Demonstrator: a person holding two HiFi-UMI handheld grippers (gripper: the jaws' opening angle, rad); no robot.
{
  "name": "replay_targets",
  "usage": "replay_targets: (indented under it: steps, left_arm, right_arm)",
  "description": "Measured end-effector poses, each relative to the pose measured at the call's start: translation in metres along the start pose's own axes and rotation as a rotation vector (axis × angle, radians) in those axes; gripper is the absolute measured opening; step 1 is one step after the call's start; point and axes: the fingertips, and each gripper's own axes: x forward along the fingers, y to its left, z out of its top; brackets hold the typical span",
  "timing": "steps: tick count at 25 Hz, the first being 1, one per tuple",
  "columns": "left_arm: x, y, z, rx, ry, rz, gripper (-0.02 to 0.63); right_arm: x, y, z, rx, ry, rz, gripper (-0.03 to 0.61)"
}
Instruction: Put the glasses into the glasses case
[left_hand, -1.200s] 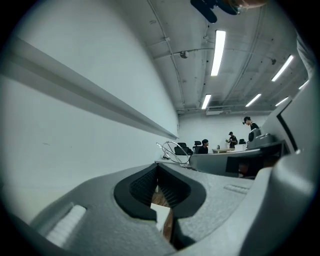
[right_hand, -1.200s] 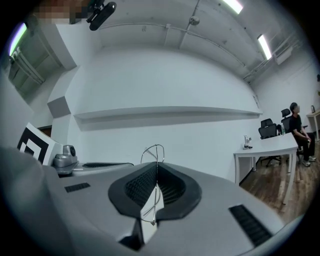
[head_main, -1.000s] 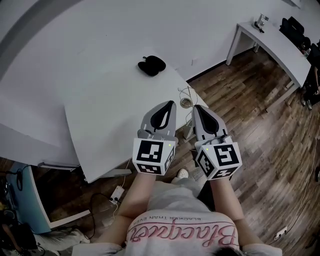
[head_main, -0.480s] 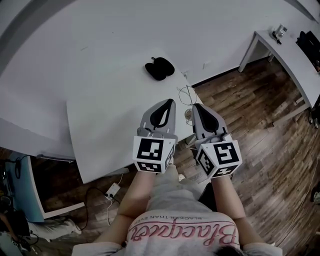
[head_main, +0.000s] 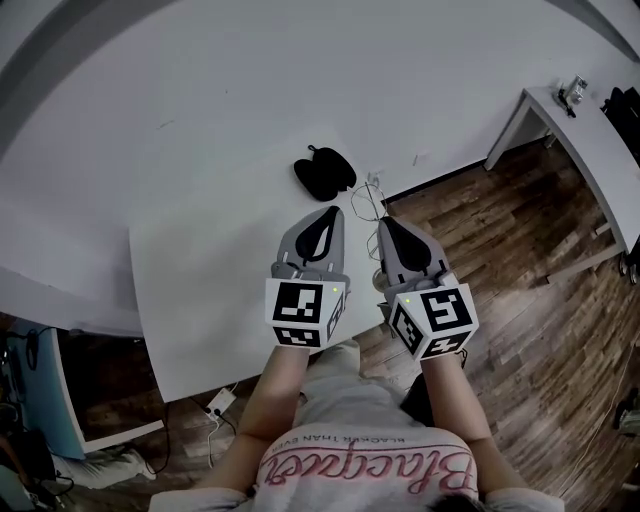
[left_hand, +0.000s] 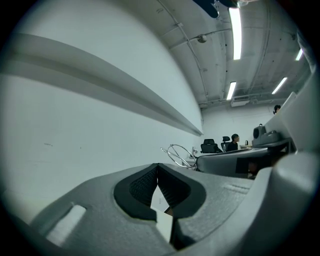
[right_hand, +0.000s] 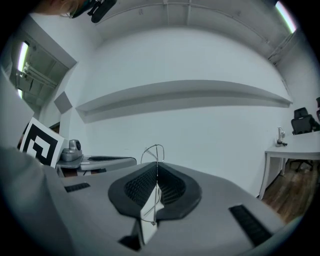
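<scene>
A black glasses case (head_main: 325, 172) lies at the far corner of the white table (head_main: 210, 270). Thin wire-framed glasses (head_main: 371, 190) stick out from the tip of my right gripper (head_main: 384, 221), which is shut on them; the right gripper view shows the wire frame (right_hand: 154, 151) pinched between the ribbed pads. My left gripper (head_main: 333, 212) hovers over the table just left of it, shut with nothing between its pads (left_hand: 145, 186). In the left gripper view the glasses (left_hand: 179, 153) show beside the right gripper's body (left_hand: 235, 162). The case lies a short way beyond both tips.
The table's right edge runs under my grippers, with wooden floor (head_main: 520, 260) beyond it. A second white desk (head_main: 575, 120) stands at the far right. Cables and a power strip (head_main: 215, 402) lie below the table's near edge. A seated person (left_hand: 234, 141) shows far off.
Both grippers, still shut, have moved forward over the table, so the case now lies much closer to their tips. The glasses stay in the right gripper.
</scene>
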Motion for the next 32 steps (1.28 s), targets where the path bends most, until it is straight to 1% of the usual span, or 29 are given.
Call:
replay_targets:
  steps: [6,10,13,14,18,23,32]
  left_arm:
    - [0.044,0.035,-0.011,0.000,0.029,0.014,0.006]
    - [0.065,0.062,-0.024,0.013,0.038,0.027,0.006]
    - [0.082,0.076,-0.035,0.045,0.040,0.013,0.006]
    - [0.088,0.082,-0.040,0.044,0.045,0.011,0.006]
    - [0.109,0.105,-0.066,-0.013,0.080,0.039,0.006]
    - [0.133,0.124,-0.098,-0.080,0.147,0.079,0.006]
    - [0.166,0.140,-0.129,-0.118,0.208,0.135,0.006]
  right_arm:
    - [0.061,-0.025,0.001,-0.035,0.043,0.023,0.012]
    - [0.103,-0.036,-0.010,-0.068,0.088,0.034,0.014]
    - [0.132,-0.042,-0.019,-0.073,0.127,0.043,0.014]
    - [0.141,-0.045,-0.023,-0.073,0.141,0.047,0.014]
    - [0.179,-0.058,-0.046,-0.083,0.205,0.055,0.014]
    - [0.220,-0.075,-0.082,-0.064,0.297,0.088,0.014]
    - [0.278,-0.085,-0.141,-0.099,0.423,0.146,0.014]
